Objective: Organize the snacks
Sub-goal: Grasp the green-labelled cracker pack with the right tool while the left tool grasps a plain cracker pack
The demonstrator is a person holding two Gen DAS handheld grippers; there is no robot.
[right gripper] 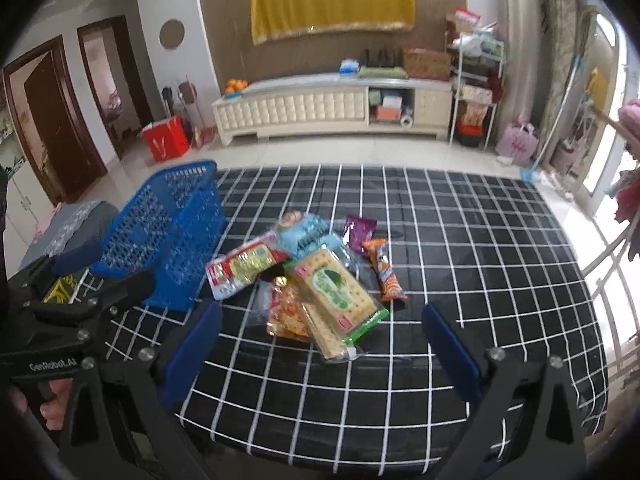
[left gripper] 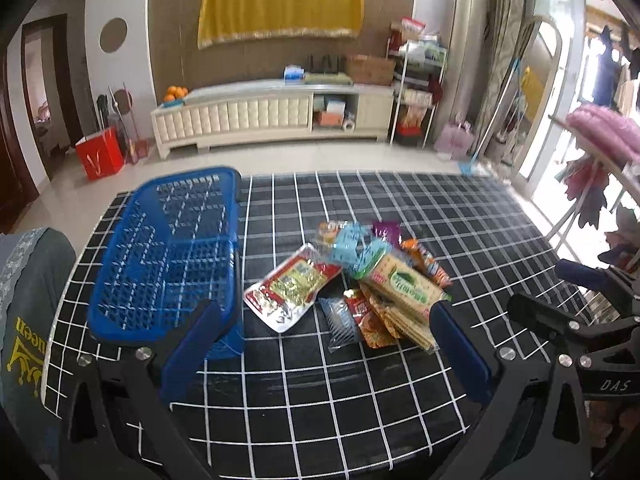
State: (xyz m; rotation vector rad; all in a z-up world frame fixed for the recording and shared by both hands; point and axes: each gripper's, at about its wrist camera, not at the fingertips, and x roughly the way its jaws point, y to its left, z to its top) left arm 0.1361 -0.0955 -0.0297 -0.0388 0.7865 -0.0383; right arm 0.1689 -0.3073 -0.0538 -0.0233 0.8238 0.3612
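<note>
Both the left gripper [left gripper: 320, 344] and right gripper [right gripper: 320, 344] hang with jaws spread and empty low in frame, so I'd lift the top cracker pack [right gripper: 336, 284] from the centre snack pile [left gripper: 352, 280] into the blue basket [left gripper: 168, 256] at left.

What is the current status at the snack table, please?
Left hand-held gripper open, right hand-held gripper open, both empty. Snack pile loose on tablecloth. Blue basket empty. Nothing in the way.
</note>
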